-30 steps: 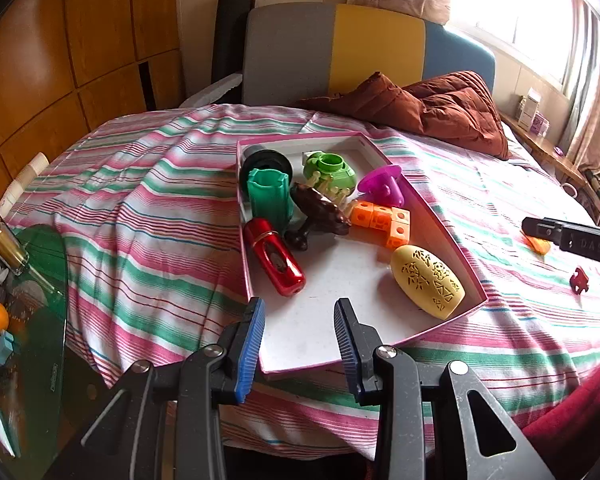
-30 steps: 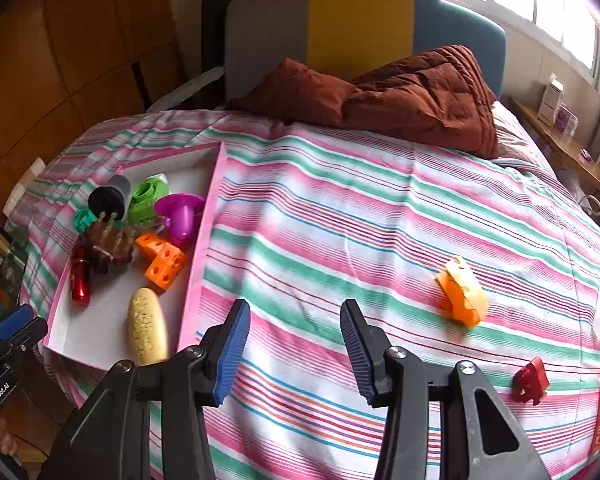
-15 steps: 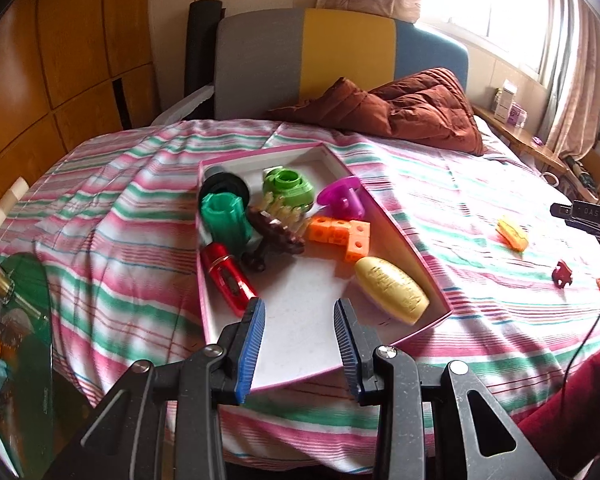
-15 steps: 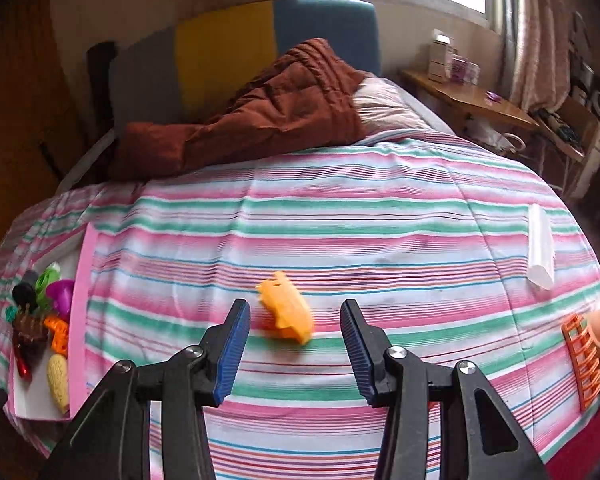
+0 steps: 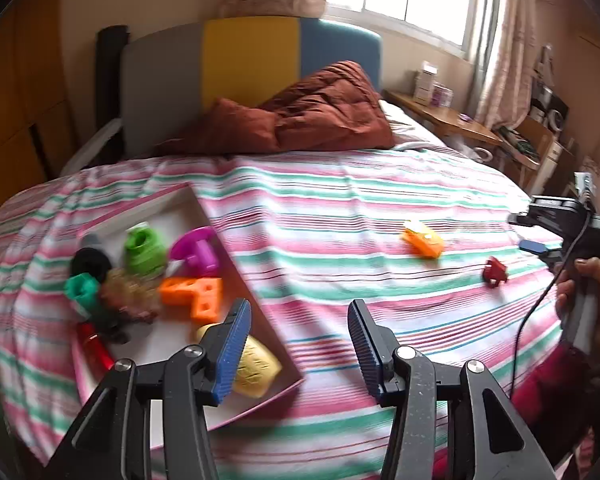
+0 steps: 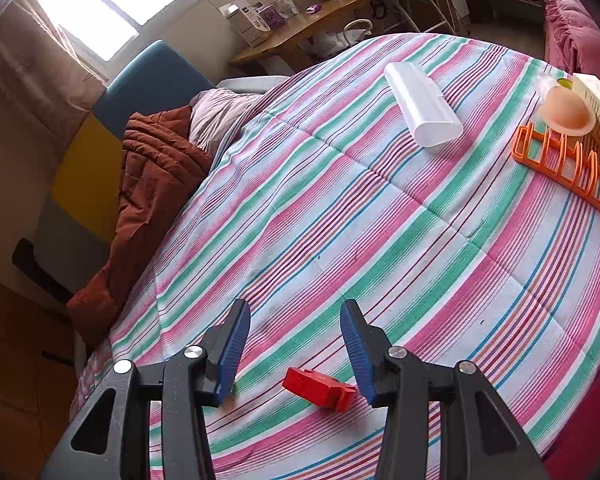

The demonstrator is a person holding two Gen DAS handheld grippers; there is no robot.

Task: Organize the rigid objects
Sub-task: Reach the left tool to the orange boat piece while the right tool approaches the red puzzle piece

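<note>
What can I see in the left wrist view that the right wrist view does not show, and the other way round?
Only the left wrist view: the pink tray with toys, the orange toy, the left gripper, whose jaws have just opened further, nothing between them. Only the right wrist view: the white case, the orange rack. Both: the red toy, the striped bedcover, the right gripper.

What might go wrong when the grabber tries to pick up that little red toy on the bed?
1. The red toy lies tilted between the right gripper's open fingers, off to one side, so closing may knock it away rather than grip it.
2. The striped bedspread is soft cloth, so a fingertip could snag it.
3. The pink tray is already crowded and sits at the bed's edge, so another toy dropped in might spill something out.
</note>
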